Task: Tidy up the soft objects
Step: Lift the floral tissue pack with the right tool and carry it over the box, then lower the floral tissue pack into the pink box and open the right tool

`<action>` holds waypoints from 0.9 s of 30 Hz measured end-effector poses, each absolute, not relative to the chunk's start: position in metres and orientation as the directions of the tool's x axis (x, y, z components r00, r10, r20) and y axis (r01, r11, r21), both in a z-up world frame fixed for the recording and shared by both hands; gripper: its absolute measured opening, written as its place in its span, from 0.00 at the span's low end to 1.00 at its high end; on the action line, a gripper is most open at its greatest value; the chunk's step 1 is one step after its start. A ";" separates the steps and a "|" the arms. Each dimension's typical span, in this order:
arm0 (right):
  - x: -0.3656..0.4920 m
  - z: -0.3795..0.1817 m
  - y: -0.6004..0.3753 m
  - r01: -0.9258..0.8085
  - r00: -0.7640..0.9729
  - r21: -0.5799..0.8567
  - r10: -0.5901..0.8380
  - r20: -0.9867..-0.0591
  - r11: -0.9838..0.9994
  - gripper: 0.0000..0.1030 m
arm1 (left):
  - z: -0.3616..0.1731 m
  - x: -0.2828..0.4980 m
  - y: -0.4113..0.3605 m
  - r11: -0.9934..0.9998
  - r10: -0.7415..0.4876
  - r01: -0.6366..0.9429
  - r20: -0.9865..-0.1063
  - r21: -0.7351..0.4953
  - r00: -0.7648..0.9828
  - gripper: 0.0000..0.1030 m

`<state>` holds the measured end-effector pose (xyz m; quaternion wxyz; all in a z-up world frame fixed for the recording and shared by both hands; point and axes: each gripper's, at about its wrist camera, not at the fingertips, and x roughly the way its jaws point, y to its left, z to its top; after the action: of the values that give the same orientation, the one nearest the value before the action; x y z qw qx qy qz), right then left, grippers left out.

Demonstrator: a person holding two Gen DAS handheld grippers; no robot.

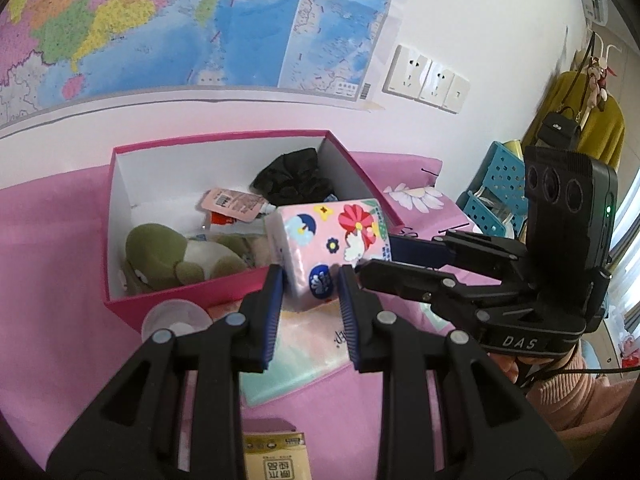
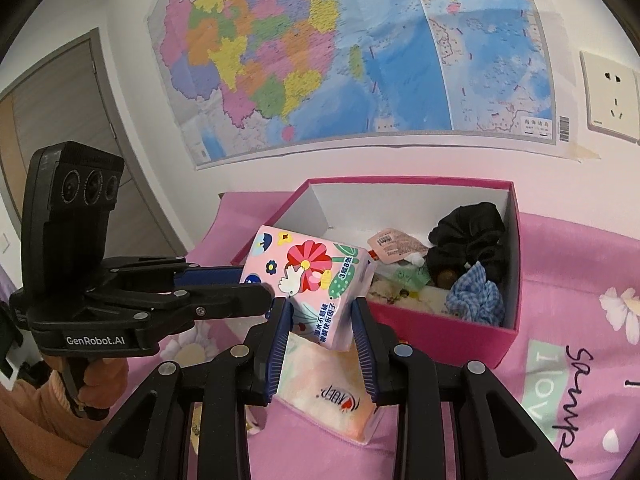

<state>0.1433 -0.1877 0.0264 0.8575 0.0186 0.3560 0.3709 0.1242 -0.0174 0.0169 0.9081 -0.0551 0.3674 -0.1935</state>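
A pink flowered tissue pack [image 1: 332, 240] is held in the air at the near edge of the pink box [image 1: 180, 292]. My left gripper [image 1: 310, 280] and my right gripper [image 2: 320, 312] are both shut on it, one from each side; it also shows in the right wrist view [image 2: 312, 276]. In the left wrist view the right gripper [image 1: 376, 260] reaches in from the right. In the right wrist view the left gripper [image 2: 256, 284] reaches in from the left. The box [image 2: 460, 328] holds a green plush toy [image 1: 176, 256], a black scrunchie [image 2: 468, 240], a blue checked scrunchie [image 2: 476, 296] and sachets.
A pastel tissue pack [image 2: 332, 396] lies on the pink sheet in front of the box. A clear cup [image 1: 176, 320] stands near the box's front corner. A yellow pack [image 1: 276, 456] lies at the near edge. A blue crate [image 1: 496, 184] stands at the right. The map wall is behind.
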 end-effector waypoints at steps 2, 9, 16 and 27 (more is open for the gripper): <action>0.145 0.027 -0.186 -0.622 0.475 0.293 0.647 -0.596 0.726 0.31 | 0.018 0.127 -0.016 0.921 -0.388 0.307 -0.645 -0.240 0.659 0.29; 0.156 0.028 -0.182 -0.616 0.480 0.286 0.638 -0.602 0.734 0.31 | 0.017 0.136 -0.014 0.925 -0.379 0.297 -0.649 -0.239 0.659 0.29; 0.169 0.028 -0.180 -0.605 0.476 0.307 0.643 -0.600 0.734 0.31 | 0.016 0.148 -0.013 0.929 -0.369 0.286 -0.658 -0.236 0.657 0.29; 0.187 0.025 -0.178 -0.584 0.480 0.317 0.634 -0.607 0.747 0.31 | 0.015 0.165 -0.012 0.932 -0.362 0.274 -0.667 -0.237 0.652 0.29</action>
<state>0.1868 -0.1777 0.0246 0.8597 0.0335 0.3665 0.3542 0.1652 -0.0125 0.0152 0.9069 -0.0577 0.3787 -0.1753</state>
